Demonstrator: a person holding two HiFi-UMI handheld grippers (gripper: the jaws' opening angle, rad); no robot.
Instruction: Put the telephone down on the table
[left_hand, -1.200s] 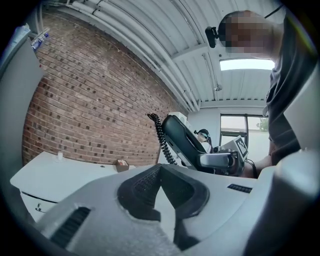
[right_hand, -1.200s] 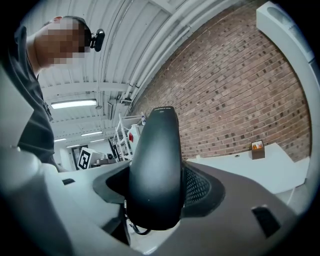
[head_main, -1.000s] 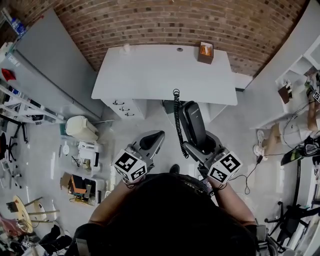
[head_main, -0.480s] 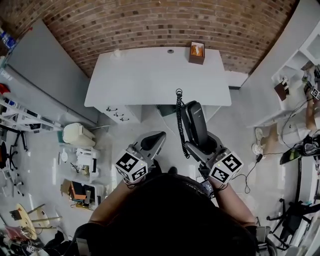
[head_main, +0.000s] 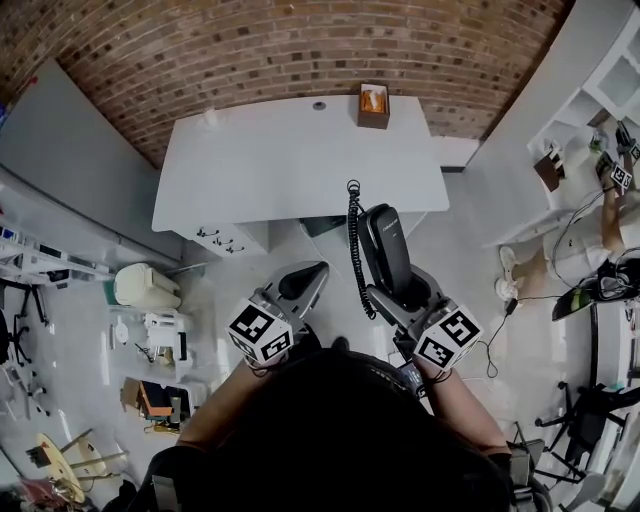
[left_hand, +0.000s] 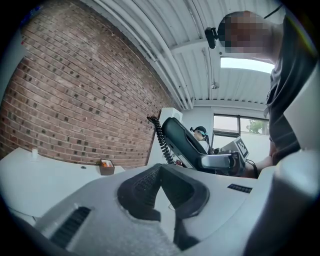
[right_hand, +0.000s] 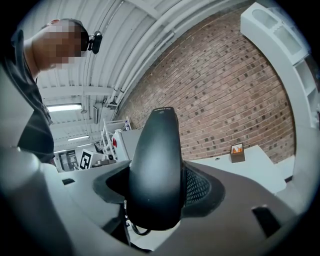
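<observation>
A black telephone handset (head_main: 385, 250) with a coiled cord (head_main: 353, 240) stands upright in my right gripper (head_main: 403, 290), which is shut on its lower part. It hangs over the floor, just in front of the white table (head_main: 280, 160). In the right gripper view the handset (right_hand: 155, 165) fills the space between the pads of the right gripper (right_hand: 159, 192). My left gripper (head_main: 303, 283) is beside it to the left, shut with nothing in it. From the left gripper (left_hand: 162, 175) view the handset (left_hand: 182, 142) shows to the right.
A small brown box (head_main: 373, 105) stands at the table's far edge; it also shows as the box (right_hand: 237, 151). Drawers (head_main: 225, 240) sit under the table's left front. A white bin (head_main: 140, 285) and clutter lie on the floor at left, cables (head_main: 500, 330) at right.
The head view has drifted, so the table sits a little further left in the picture. Both grippers and the handset keep nearly the same pose.
</observation>
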